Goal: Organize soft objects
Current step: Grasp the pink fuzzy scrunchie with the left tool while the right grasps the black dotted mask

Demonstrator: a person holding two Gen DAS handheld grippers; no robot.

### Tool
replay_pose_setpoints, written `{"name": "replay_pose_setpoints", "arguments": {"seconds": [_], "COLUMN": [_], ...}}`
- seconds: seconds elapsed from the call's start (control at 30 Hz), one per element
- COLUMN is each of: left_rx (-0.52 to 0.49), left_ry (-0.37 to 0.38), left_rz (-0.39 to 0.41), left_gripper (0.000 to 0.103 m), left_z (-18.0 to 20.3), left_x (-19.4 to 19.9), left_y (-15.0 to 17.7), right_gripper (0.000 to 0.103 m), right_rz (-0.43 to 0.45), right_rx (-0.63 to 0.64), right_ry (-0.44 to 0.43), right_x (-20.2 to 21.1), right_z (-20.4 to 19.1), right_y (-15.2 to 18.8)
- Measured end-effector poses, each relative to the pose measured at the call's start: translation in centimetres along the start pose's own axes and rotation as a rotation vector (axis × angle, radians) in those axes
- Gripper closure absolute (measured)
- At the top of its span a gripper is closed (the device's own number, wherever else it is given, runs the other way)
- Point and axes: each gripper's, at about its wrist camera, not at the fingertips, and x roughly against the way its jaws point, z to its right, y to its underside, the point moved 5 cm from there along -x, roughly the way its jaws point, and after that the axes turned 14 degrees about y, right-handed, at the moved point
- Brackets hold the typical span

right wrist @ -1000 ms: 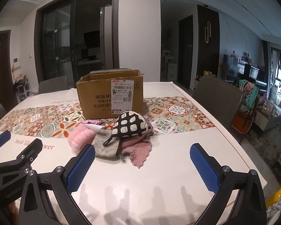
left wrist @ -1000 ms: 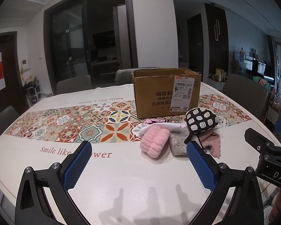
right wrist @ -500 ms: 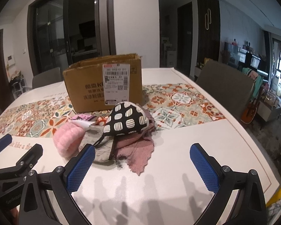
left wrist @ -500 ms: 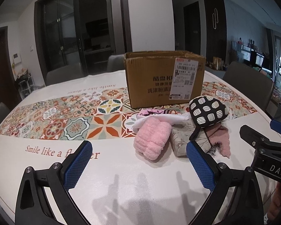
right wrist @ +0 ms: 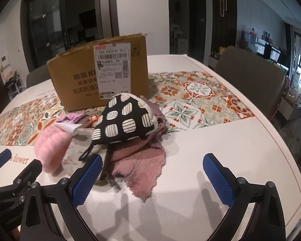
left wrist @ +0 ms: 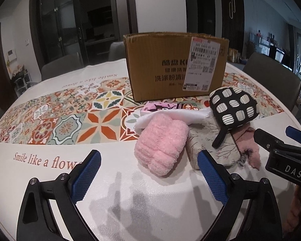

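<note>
A pile of soft things lies in front of a cardboard box (left wrist: 176, 66) (right wrist: 102, 74). It holds a fluffy pink roll (left wrist: 162, 144) (right wrist: 50, 144), a grey printed cloth (left wrist: 210, 146), a black pouch with pale patches (left wrist: 233, 108) (right wrist: 126, 120), a white cloth (left wrist: 170, 116) and a mauve towel (right wrist: 138, 164) (left wrist: 248, 150). My left gripper (left wrist: 148, 176) is open and empty, just short of the pink roll. My right gripper (right wrist: 152, 178) is open and empty, with the mauve towel's corner between its fingers.
The pile and box sit on a white table (left wrist: 130, 196) with a tiled pattern band (left wrist: 70, 120) (right wrist: 200, 98). A pink printed packet (left wrist: 162, 106) lies by the box. Grey chairs (right wrist: 248, 74) (left wrist: 60, 66) stand around the table. The table's right edge (right wrist: 287, 156) is close.
Both grippers have moved forward toward the pile, which now looks larger and nearer. Both stay open. Nothing in the pile has moved.
</note>
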Motion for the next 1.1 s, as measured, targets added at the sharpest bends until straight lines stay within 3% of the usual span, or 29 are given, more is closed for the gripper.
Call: {"name": "replay_pose_setpoints", "arguments": {"seconds": [0.3, 0.6, 0.83, 1.1], "left_rx": [0.014, 0.027, 0.051, 0.054], "left_ry": [0.016, 0.032, 0.054, 0.097], "left_rz": [-0.037, -0.061, -0.086, -0.112], "left_gripper": [0.007, 0.012, 0.020, 0.042], "left_z": [-0.3, -0.7, -1.1, -0.7], "left_x": [-2.2, -3.5, -4.2, -5.0], "left_y": [-0.3, -0.5, -0.5, -0.3], "right_gripper": [0.004, 0.004, 0.004, 0.017], "right_rz": [-0.026, 0.091, 0.129, 0.106], "right_rx": [-0.007, 0.016, 0.036, 0.050], "right_ry": [-0.020, -0.058, -0.101, -0.136], "right_x": [-2.0, -1.4, -2.1, -3.5], "right_z": [-0.5, -1.7, -3.0, -3.7], "right_y": [-0.5, -3.2, -4.7, -4.8]}}
